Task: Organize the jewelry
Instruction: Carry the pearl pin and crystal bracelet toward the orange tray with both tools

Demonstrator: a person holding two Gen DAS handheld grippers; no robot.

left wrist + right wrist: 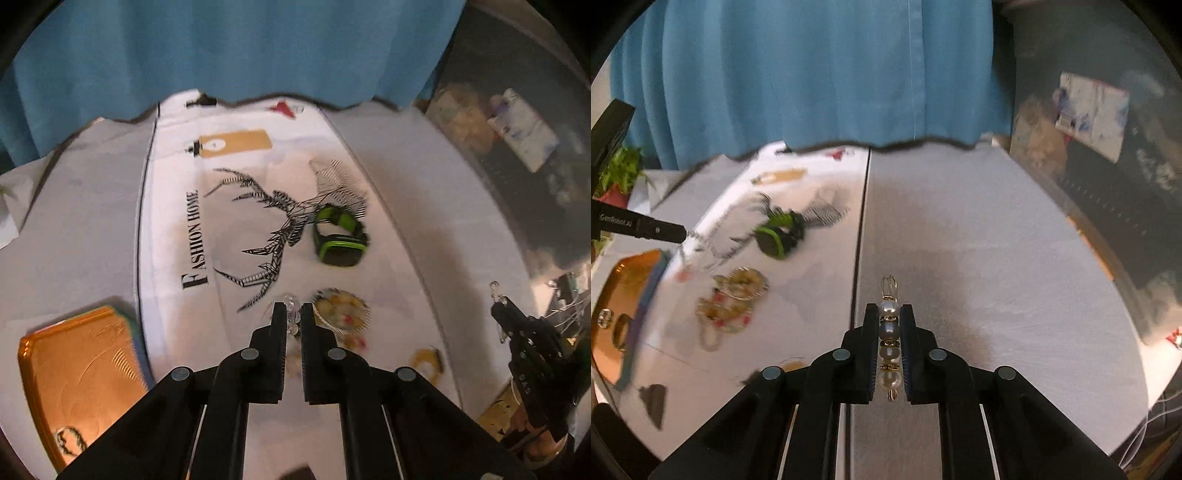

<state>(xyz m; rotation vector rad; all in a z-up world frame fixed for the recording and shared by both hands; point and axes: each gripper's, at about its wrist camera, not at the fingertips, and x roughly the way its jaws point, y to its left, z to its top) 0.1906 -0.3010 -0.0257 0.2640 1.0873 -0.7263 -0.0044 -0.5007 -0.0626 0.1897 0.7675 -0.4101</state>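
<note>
Jewelry lies scattered on a white printed cloth (pixel 177 177) spread over the grey table (pixel 979 229), with a blue curtain (pixel 812 74) hanging behind the far edge. An orange tray (pixel 77 369) at the near left already holds rings, so it looks like the collecting spot. Right of the deer print sits a green-and-black watch (pixel 340 236), with two round beaded pieces (pixel 735 299) nearer. The right gripper (pixel 889 314) is clamped on a pearl pin (pixel 889 343), held above bare table, well right of the cloth. The left gripper (pixel 293 314) hangs over a small clear piece (pixel 291 314), fingers narrowly parted; whether it grips I cannot tell. Carrying seems the step in hand; next, the pin likely needs moving left to the tray.
</note>
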